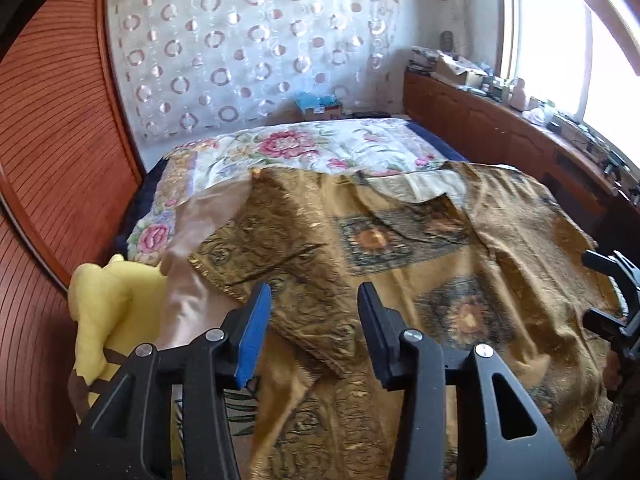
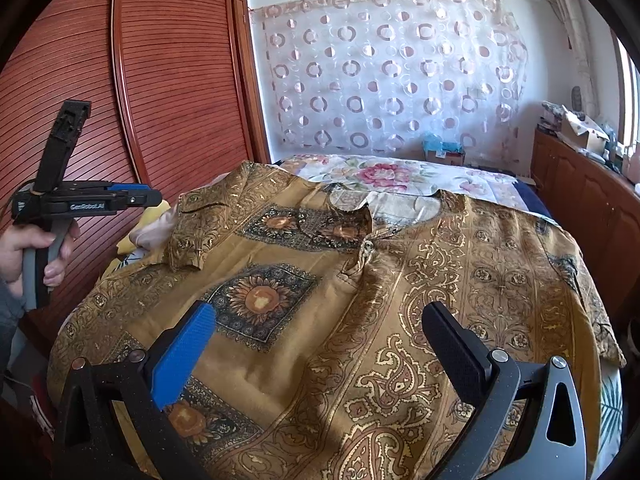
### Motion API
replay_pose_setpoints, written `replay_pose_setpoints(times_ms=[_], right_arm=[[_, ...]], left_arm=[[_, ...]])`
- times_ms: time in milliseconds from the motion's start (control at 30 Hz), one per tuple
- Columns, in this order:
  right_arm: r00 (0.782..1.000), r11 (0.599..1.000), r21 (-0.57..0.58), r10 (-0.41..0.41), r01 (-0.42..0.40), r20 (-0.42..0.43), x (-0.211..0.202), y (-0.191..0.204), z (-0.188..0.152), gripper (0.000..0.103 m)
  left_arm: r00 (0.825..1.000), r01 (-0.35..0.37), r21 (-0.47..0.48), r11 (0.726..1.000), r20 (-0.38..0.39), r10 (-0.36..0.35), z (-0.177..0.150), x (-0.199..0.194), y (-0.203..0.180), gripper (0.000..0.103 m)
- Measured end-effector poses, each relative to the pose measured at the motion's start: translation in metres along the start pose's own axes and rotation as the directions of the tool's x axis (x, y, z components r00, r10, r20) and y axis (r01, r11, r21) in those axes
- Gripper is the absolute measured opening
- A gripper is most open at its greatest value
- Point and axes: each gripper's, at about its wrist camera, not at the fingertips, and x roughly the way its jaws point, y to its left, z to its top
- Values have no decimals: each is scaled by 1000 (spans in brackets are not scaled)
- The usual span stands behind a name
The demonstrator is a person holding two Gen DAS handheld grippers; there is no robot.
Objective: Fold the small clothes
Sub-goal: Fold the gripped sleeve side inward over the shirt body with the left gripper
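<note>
A gold patterned shirt (image 2: 340,280) with sunflower medallions and paisley bands lies spread, collar away from the cameras, across a bed with a floral bedspread (image 2: 400,172). One short sleeve (image 2: 188,232), on the left of the right wrist view, is folded in over the body of the shirt. The left gripper (image 1: 312,312) hovers above that side with its jaws apart and nothing between them; the right gripper (image 2: 320,332) hangs over the shirt's lower half, jaws wide apart and empty. The risk, as I judge it, is that the slippery-looking fabric slides or the folded sleeve falls open again when the next edge is lifted, since neither gripper pins it down; a pinch that catches only the top layer would also skew the fold. The left wrist view alone shows a yellow cloth item (image 1: 108,312) beside the bed's edge and a bright window (image 1: 560,40). Only the right wrist view shows the person's left hand (image 2: 28,248) gripping the handle, held clear of the shirt before a red slatted wardrobe (image 2: 160,80).
</note>
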Motion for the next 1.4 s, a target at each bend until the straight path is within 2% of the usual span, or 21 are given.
replay_pose_setpoints(times_ms=[133, 267, 400, 600, 733, 800, 867, 967, 1167, 1267, 1300, 1367, 1400], right_arm=[[1000, 1000, -10, 19, -19, -19, 8, -4, 3, 103], [998, 998, -38, 44, -46, -51, 22, -1, 11, 103], [996, 996, -47, 67, -70, -63, 31, 4, 21, 103], [995, 994, -64, 88, -91, -47, 25, 13, 19, 103], [996, 994, -77, 79, -81, -39, 22, 14, 14, 103], [997, 994, -72, 76, -78, -34, 21, 13, 13, 103], [997, 995, -56, 77, -79, -29, 19, 12, 12, 103], [996, 996, -43, 80, -81, -26, 18, 11, 9, 103], [998, 998, -36, 56, -56, -13, 12, 4, 9, 103], [999, 999, -19, 38, -39, -12, 10, -5, 8, 103], [999, 999, -12, 32, -32, -14, 9, -9, 7, 103], [1000, 1000, 1, 20, -20, -15, 7, -16, 6, 103], [1000, 1000, 8, 14, -14, -14, 5, -19, 5, 103]], left_arm=[[997, -37, -54, 998, -70, 33, -6, 37, 20, 46], [991, -54, -126, 991, -129, 37, -8, 69, 35, 46], [991, -14, -195, 981, -137, -13, -4, 88, 45, 46], [989, -14, -244, 970, -149, -23, 0, 105, 53, 45], [990, -25, -204, 979, -144, -4, 1, 98, 45, 10], [994, -52, -153, 987, -99, 37, 3, 88, 37, 6], [996, -66, -121, 990, -60, 59, 9, 77, 26, 6], [999, -39, -94, 995, 5, 40, 20, 61, 12, 5], [999, 27, -15, 1000, 31, -27, 50, 51, -31, 5], [997, 63, 56, 996, 48, -66, 61, 50, -60, 6], [996, 69, 72, 995, 45, -72, 64, 51, -67, 8], [994, 95, 86, 992, 45, -100, 70, 52, -76, 20], [992, 109, 89, 990, 48, -114, 72, 51, -78, 32]])
